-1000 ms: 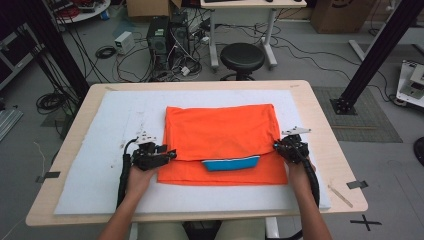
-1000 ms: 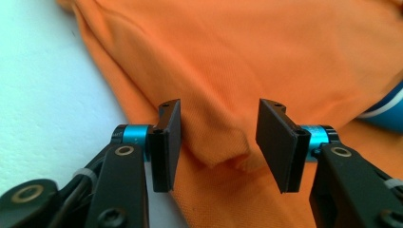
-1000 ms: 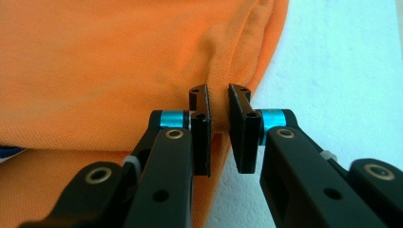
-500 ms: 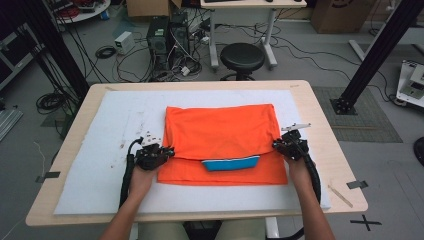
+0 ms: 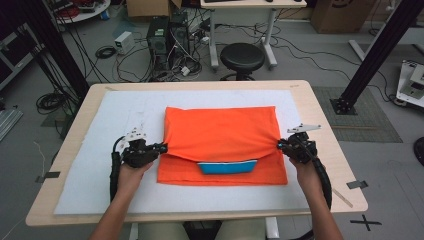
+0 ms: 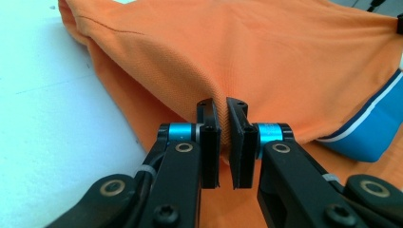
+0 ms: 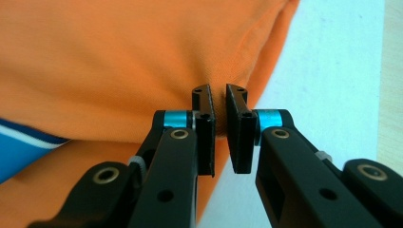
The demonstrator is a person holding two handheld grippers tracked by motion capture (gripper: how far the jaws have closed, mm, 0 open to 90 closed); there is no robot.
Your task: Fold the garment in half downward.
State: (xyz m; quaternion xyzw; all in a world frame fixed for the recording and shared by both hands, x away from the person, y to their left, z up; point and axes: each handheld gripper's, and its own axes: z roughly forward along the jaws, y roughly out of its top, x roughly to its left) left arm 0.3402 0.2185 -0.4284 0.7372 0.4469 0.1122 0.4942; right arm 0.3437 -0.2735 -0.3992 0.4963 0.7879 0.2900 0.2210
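Orange shirt (image 5: 222, 135) lies folded mid-desk on the white mat (image 5: 90, 170), long axis running left–right across the desk (image 5: 320, 107), blue collar (image 5: 227, 166) peeking out at the near-centre from under the top layer.

Left claw (image 5: 164, 148) is at the shirt's left edge, right claw (image 5: 280, 145) at the right edge, both roughly halfway along the sides, on the near hem of the top fold. So the shirt lies between the two claws, inward from each; neither hand is nearer, the grip is symmetric.

Left claw (image 6: 223, 142): jaws nearly shut, pinching a ridge of orange fabric (image 6: 247, 61) between the pads; its jaws have just been closing, cloth in between. Right claw (image 7: 219, 135): also nearly shut, a thin pleat of fabric (image 7: 119, 61) clamped between the pads at the shirt's right edge, bare mat to the side.

Top layer tents slightly toward each claw, so cloth looks taut-ish across the span.

Judgement: the key relation is the fold line parallel to the line joining the claws. The next move probably carries the pinched edge either away over the far half or back toward the person. Both hands need to travel together, perpendicular to the long axis, or the fold skews.
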